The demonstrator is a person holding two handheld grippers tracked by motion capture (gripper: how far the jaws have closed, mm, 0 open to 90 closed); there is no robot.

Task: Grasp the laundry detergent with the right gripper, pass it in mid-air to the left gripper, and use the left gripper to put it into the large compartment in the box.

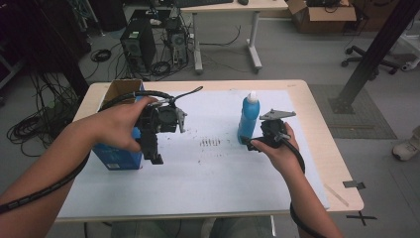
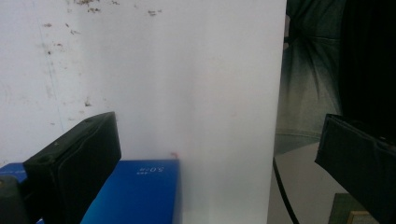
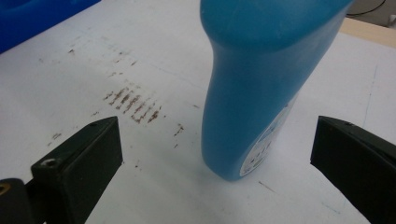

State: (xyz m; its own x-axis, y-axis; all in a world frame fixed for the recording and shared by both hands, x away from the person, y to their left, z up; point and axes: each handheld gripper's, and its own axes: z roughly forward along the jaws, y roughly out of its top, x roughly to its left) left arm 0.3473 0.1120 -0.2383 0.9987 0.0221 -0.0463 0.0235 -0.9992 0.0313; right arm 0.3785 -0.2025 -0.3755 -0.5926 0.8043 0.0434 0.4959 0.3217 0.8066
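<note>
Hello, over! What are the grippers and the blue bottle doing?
Right hand-held gripper open, facing blue bottle, not touching. Left hand-held gripper open, nothing held, beside blue box. Bottle upright; nothing in the way.

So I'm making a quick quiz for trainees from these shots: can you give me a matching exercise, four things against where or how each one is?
Things:
1. blue bottle
2. blue box
3. right gripper
4. brown smudges

Places or states:
A. at the table's left side, flaps open
B. on the white sheet between box and bottle
C. upright, white cap on top
D. jaws wide, bottle ahead, not gripped

Pairs: 1-C, 2-A, 3-D, 4-B
</note>
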